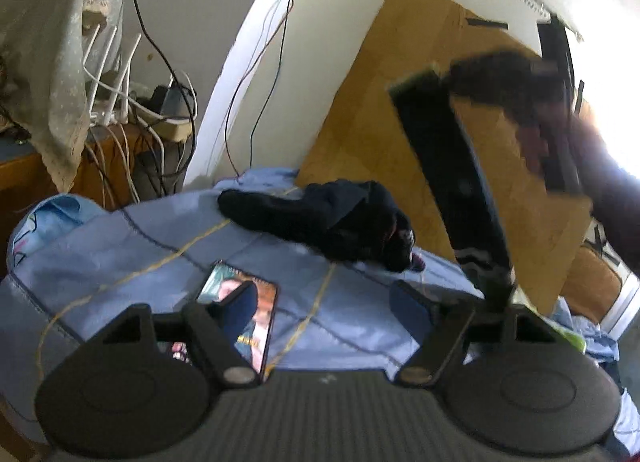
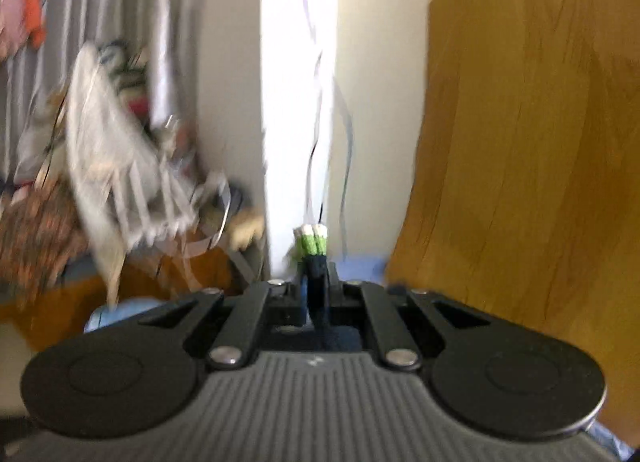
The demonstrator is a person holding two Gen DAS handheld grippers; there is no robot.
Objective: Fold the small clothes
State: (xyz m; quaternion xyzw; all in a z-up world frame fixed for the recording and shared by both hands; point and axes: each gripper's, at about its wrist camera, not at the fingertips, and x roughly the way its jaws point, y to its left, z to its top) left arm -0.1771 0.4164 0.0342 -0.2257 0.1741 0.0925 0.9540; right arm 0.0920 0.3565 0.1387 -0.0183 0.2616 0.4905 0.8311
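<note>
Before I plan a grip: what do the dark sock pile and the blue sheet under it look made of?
Sock pile: soft knit fabric, matte, by its limp, rumpled folds. Blue sheet: thin woven cloth, matte, creased, with stitched yellow and dark lines; fiber unclear.

No text, label, brand or number can be read with any certainty in either view. The glossy rectangular picture card (image 1: 244, 316) lying on the pale blue quilted bedcover (image 1: 120, 254) carries a short line of yellow lettering near its lower edge, but the marks are too small and blurred to make out. The brown cardboard sheet (image 1: 376, 134) taped to the white wall bears no legible print, and the right wrist view is too smeared by motion to show any writing.
</note>
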